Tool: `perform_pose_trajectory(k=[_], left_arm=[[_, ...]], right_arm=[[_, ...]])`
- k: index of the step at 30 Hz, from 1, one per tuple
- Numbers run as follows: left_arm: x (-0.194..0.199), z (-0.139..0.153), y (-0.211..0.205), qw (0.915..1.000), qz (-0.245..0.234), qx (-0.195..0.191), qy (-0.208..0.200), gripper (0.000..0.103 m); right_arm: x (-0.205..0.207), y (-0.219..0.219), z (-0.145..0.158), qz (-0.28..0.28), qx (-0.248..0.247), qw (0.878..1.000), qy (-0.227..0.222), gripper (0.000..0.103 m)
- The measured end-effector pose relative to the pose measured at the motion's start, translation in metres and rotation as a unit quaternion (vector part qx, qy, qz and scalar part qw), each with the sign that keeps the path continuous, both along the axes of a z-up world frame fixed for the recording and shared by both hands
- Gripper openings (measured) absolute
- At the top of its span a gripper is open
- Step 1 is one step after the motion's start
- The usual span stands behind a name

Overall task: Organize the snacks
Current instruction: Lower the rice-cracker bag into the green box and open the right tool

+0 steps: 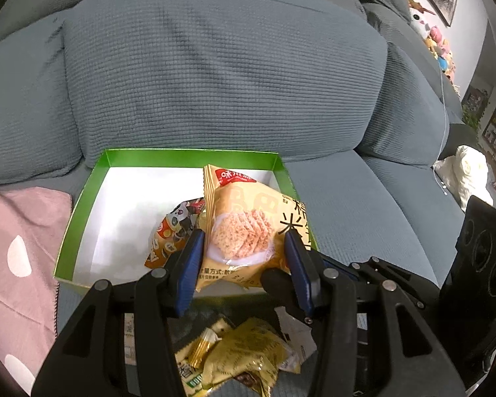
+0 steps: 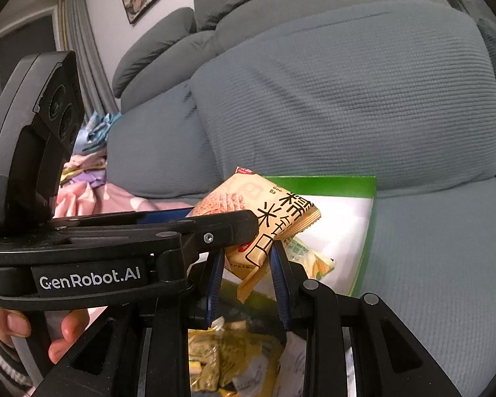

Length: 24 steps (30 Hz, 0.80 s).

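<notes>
A green box with a white floor (image 1: 82,205) sits on the grey sofa seat; it shows in the right wrist view too (image 2: 368,231). My left gripper (image 1: 244,241) is shut on a tan rice-cracker packet (image 1: 241,225) and holds it over the box; the same packet shows in the right wrist view (image 2: 274,218). An orange snack packet (image 1: 172,231) lies in the box. My right gripper (image 2: 246,258) is open, its blue pads on either side of the held packet's lower corner. A pale green packet (image 2: 310,258) lies in the box. Loose gold snack packets (image 1: 241,357) lie in front of the box.
A big grey back cushion (image 1: 221,72) stands right behind the box. A pink dotted blanket (image 1: 20,258) lies to the left. A white cloth (image 1: 466,172) and plush toys (image 1: 436,43) are far right. The left gripper's body (image 2: 82,248) crosses the right wrist view.
</notes>
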<state>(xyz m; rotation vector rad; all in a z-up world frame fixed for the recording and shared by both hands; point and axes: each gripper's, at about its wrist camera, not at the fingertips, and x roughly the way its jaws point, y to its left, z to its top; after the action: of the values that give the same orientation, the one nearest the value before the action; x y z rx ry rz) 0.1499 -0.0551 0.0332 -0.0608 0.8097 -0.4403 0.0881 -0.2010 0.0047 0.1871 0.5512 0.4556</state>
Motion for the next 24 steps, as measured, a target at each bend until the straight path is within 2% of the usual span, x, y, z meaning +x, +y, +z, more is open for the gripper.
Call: perform_pose_trajectory(k=[11,24], left_arm=[[0.022,-0.013,0.003,0.9996,0.013,-0.008,0.026,0.050],[0.033,-0.023,0.012,0.9981,0.034,-0.016,0.048,0.051]], right_arm=[[0.032,0.007,-0.006,0.003,-0.014,1.000,0.026,0.030],[0.048,0.013,-0.012,0.006,-0.024,0.998,0.049,0.030]])
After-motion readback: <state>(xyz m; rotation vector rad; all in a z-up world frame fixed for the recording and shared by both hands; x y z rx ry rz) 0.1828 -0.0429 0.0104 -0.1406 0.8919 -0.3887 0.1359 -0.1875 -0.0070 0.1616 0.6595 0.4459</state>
